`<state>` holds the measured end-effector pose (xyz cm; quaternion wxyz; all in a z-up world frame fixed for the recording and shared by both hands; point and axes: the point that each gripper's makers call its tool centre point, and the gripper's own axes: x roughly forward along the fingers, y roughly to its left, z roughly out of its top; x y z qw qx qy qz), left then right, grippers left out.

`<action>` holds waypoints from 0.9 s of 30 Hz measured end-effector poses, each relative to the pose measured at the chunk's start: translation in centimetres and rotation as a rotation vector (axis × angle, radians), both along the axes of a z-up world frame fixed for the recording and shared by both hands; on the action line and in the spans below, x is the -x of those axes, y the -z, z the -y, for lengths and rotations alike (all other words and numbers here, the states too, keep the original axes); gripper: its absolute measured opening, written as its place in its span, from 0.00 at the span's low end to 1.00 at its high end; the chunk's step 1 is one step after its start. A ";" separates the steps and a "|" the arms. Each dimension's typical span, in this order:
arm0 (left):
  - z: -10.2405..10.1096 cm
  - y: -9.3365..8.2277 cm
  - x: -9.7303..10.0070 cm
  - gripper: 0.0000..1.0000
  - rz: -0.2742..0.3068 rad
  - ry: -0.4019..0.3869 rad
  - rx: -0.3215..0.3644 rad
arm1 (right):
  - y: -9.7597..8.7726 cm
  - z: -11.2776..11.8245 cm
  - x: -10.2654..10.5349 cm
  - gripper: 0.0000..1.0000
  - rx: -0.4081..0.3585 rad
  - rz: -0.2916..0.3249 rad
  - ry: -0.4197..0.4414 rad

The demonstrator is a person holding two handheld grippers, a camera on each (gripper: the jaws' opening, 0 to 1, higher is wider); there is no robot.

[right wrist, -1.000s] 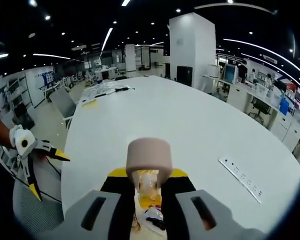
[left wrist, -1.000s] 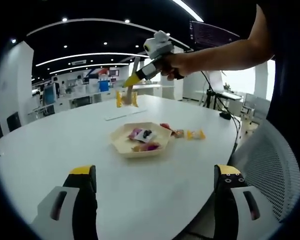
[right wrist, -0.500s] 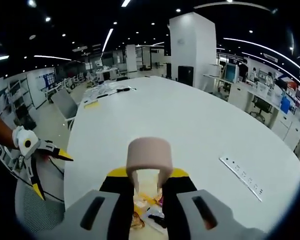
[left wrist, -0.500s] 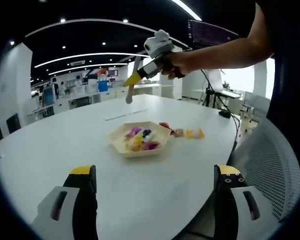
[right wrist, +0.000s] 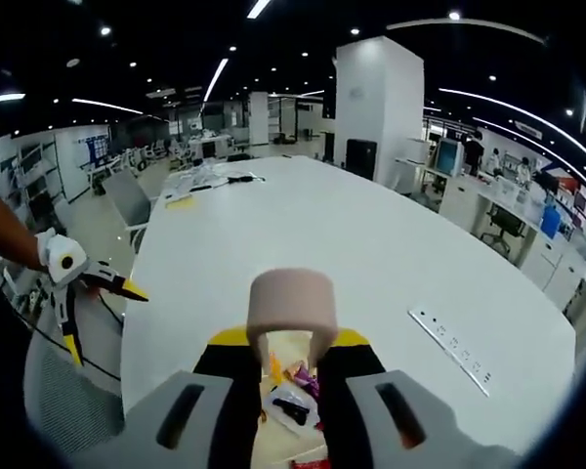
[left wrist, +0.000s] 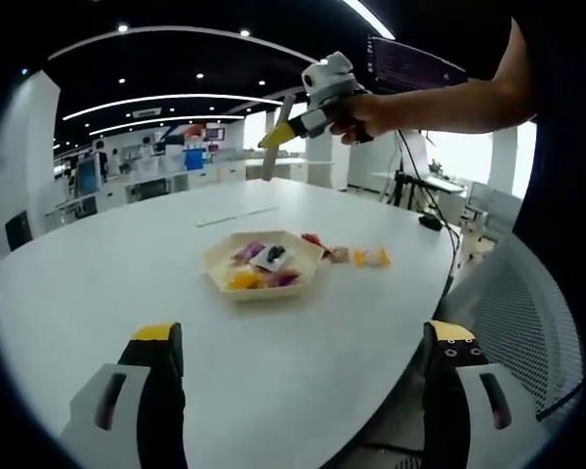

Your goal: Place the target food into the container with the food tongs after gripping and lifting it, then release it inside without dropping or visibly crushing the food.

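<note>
White round tabletop (left wrist: 98, 283) pretty much everywhere, smooth and matte, and no brand, label or writing on anything is readable at this size, not even on the long white strip (right wrist: 451, 348) lying flat on the far side of the table. Compared with a second ago, the yellow-wrapped piece that was pinched in the tongs is gone from them and a yellow wrapped snack (left wrist: 242, 280) now sits inside the pale hexagonal shallow container (left wrist: 261, 265), next to a white wrapper with a dark patch and some pink and purple ones, all crinkly. A few more wrapped snacks (left wrist: 356, 257) lie on the table just beside the container's right edge. The right gripper (left wrist: 281, 131) has come up higher than before and hangs in the air well above the table, held in the person's hand (left wrist: 356, 109). It's closed around the beige food tongs (right wrist: 291, 311), whose rounded hinge end sits between its black-and-yellow jaws in the right gripper view, and the tong tips carry nothing. The left gripper (left wrist: 303, 391) is spread wide open, gripping nothing, low over the near edge of the table. A grey mesh chair back (left wrist: 527, 322) sits off to the right.
</note>
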<state>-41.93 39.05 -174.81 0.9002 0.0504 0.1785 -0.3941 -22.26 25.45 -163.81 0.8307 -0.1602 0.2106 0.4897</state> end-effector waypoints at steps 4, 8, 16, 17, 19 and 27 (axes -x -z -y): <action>0.3 -0.1 0.3 1.00 0.021 0.027 -0.005 | 0.3 3.0 -0.7 0.20 -0.026 0.022 0.037; 0.0 0.0 -0.3 1.00 0.019 -0.017 -0.020 | 1.0 4.9 0.0 0.20 -0.020 0.018 0.014; 0.6 0.3 0.6 1.00 0.017 0.028 -0.030 | 2.8 8.8 0.1 0.20 -0.002 0.027 0.007; 0.4 -0.2 0.5 1.00 0.023 0.007 -0.014 | 2.8 9.2 0.2 0.20 -0.021 0.009 0.034; 0.5 -0.4 0.2 1.00 0.019 0.010 0.018 | 3.0 9.6 0.6 0.20 -0.021 0.017 0.028; 0.6 -0.6 0.4 1.00 0.009 0.017 0.036 | 4.3 11.8 -0.4 0.21 0.005 0.040 0.081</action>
